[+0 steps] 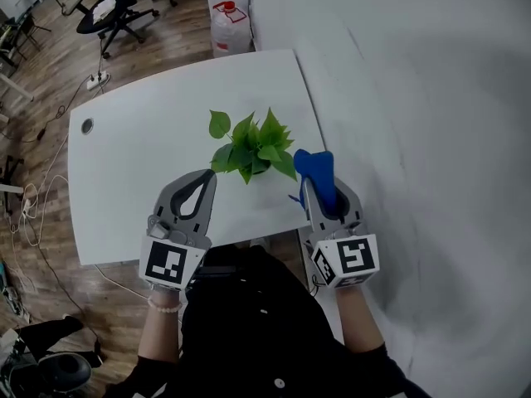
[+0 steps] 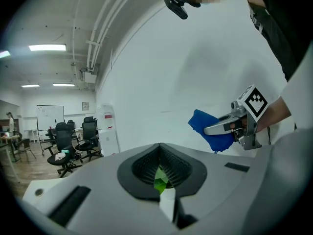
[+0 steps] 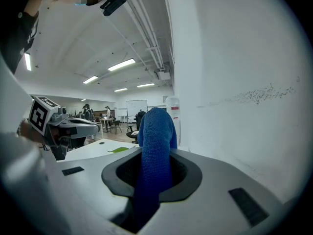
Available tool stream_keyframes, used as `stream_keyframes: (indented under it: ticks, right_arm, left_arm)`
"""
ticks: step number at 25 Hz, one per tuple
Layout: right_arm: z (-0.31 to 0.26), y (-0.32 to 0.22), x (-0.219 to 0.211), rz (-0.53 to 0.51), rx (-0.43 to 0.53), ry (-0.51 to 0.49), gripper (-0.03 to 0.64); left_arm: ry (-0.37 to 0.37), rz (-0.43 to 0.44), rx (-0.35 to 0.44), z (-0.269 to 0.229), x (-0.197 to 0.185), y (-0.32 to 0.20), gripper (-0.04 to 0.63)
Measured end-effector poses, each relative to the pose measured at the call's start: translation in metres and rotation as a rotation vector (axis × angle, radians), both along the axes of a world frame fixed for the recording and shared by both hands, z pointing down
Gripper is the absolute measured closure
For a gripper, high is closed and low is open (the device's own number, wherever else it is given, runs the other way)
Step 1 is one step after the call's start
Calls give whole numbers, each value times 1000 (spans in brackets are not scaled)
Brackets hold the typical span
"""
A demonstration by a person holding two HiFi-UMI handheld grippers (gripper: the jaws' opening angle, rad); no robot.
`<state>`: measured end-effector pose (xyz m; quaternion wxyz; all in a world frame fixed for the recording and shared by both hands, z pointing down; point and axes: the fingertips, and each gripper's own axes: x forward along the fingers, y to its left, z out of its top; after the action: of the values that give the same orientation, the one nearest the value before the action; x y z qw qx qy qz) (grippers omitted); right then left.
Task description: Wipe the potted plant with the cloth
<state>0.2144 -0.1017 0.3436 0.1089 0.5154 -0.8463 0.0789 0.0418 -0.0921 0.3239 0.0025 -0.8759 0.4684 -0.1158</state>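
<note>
The right gripper (image 1: 319, 191) was clamped on the blue cloth (image 1: 316, 166), with a fold standing up past its jaws, likely so that the soft face could meet the leaves of the potted plant (image 1: 251, 150), which stood toward the near right corner of the desk (image 1: 141, 164). The left gripper (image 1: 202, 182), jaws together, was just beside the leaves on the other side, perhaps to steady one. Both pointed forward and slightly down over the desk's near edge.
</note>
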Motion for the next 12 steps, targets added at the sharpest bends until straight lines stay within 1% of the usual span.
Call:
stream_keyframes:
  ticks: [6, 12]
  right_arm:
    - [15, -12, 17, 64, -33, -5, 517]
    - [44, -18, 27, 148, -120, -17, 517]
  left_arm:
    - [-17, 7, -20, 7, 3, -4, 581]
    - [-34, 44, -43, 14, 4, -8, 583]
